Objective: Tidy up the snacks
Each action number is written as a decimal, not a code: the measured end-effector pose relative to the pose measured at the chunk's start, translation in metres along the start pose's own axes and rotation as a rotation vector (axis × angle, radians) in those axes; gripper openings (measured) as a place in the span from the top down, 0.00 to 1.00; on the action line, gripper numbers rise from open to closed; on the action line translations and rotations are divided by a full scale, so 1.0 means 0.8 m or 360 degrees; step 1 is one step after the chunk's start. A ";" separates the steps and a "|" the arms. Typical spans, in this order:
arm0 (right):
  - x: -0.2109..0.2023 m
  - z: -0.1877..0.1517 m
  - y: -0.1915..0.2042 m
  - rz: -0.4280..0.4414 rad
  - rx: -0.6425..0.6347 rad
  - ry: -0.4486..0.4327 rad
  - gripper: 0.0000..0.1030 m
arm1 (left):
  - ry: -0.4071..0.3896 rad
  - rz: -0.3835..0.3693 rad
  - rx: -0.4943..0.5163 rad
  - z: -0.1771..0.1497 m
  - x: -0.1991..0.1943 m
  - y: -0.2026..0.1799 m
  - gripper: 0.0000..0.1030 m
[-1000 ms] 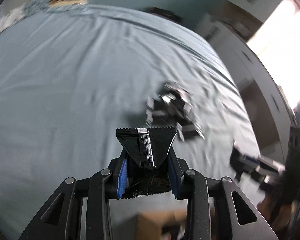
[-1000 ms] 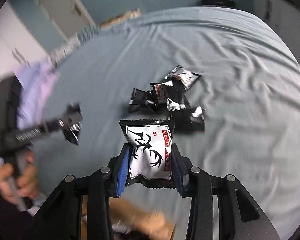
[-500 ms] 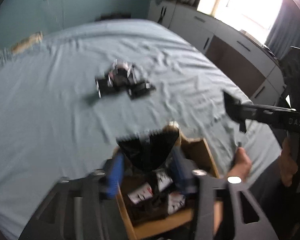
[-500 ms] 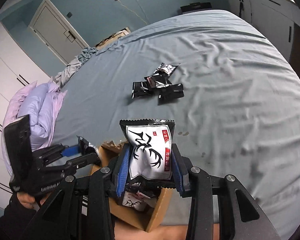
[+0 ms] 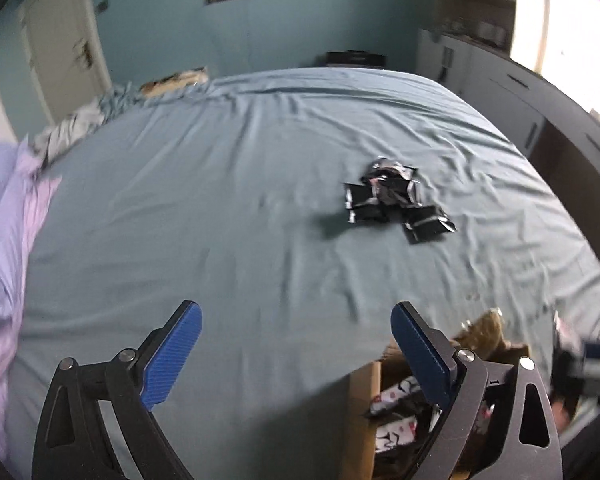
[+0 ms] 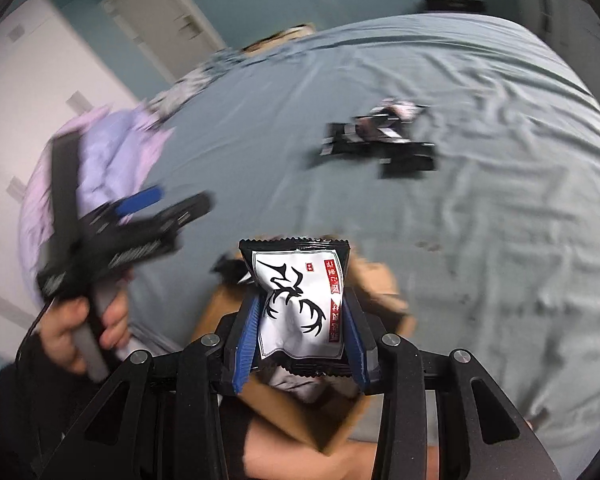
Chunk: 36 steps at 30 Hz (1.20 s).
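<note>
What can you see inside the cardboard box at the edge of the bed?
Inside the cardboard box lie several snack packets, black and white with red print. The left gripper's arm covers part of the box, so neither their number nor the bottom shows.

Two tool-mounted fisheye views, angled down across the bed [image 5: 260, 200].
The bed is seen from its near edge in both; shared are the snack pile [image 5: 396, 200] [image 6: 380, 144], the cardboard box [image 5: 364, 400] [image 6: 216, 304] close below, and the far door.
</note>
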State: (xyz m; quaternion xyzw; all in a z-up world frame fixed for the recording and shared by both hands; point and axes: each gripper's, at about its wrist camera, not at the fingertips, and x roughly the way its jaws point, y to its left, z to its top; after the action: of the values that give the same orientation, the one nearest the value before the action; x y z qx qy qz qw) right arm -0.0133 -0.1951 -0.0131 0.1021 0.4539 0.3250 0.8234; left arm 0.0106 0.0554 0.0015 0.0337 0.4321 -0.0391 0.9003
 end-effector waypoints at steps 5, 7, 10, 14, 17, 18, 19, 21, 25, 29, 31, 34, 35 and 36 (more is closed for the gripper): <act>0.026 -0.002 0.002 -0.0088 -0.0049 0.0137 0.60 | 0.0066 -0.0023 -0.0110 -0.002 0.013 0.021 0.06; 0.035 -0.001 -0.007 -0.0137 0.0013 0.0193 0.59 | 0.0104 -0.0028 -0.0135 -0.003 0.018 0.022 0.06; 0.042 0.006 -0.025 -0.0224 0.0157 0.0233 0.51 | 0.0131 -0.0004 -0.0163 -0.003 0.024 0.025 0.06; 0.018 0.013 -0.028 -0.0265 0.0224 0.0081 0.47 | 0.0154 -0.0027 -0.0193 -0.004 0.028 0.029 0.06; -0.002 0.016 -0.029 -0.0359 0.0260 -0.0046 0.41 | 0.0166 -0.0013 -0.0176 -0.003 0.029 0.027 0.06; -0.008 0.014 -0.032 -0.0395 0.0280 -0.0079 0.38 | 0.0167 -0.0008 -0.0169 -0.003 0.030 0.026 0.06; -0.015 0.014 -0.038 -0.0447 0.0328 -0.0117 0.38 | 0.0167 -0.0006 -0.0164 -0.004 0.029 0.026 0.06; -0.025 0.006 -0.045 -0.0510 0.0408 -0.0150 0.38 | 0.0172 -0.0009 -0.0158 -0.004 0.029 0.024 0.06; -0.036 -0.001 -0.052 -0.0724 0.0526 -0.0154 0.38 | 0.0192 0.0002 -0.0152 -0.006 0.032 0.024 0.06; -0.031 0.006 -0.035 -0.0844 0.0490 -0.0150 0.38 | 0.0210 0.0014 -0.0147 -0.006 0.036 0.023 0.06; -0.030 0.006 -0.031 -0.0827 0.0482 -0.0143 0.38 | 0.0216 0.0019 -0.0137 -0.007 0.037 0.021 0.06; -0.027 0.007 -0.031 -0.0792 0.0491 -0.0129 0.38 | 0.0218 0.0025 -0.0123 -0.008 0.037 0.018 0.06; -0.026 0.007 -0.030 -0.0792 0.0499 -0.0124 0.38 | 0.0216 0.0027 -0.0118 -0.008 0.037 0.018 0.06; -0.027 0.007 -0.030 -0.0789 0.0507 -0.0120 0.38 | 0.0216 0.0030 -0.0111 -0.008 0.037 0.016 0.06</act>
State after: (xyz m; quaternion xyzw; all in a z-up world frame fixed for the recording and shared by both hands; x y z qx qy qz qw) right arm -0.0062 -0.2264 -0.0066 0.1280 0.4795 0.0348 0.8675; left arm 0.0250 0.0679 -0.0253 0.0088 0.4930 -0.0132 0.8699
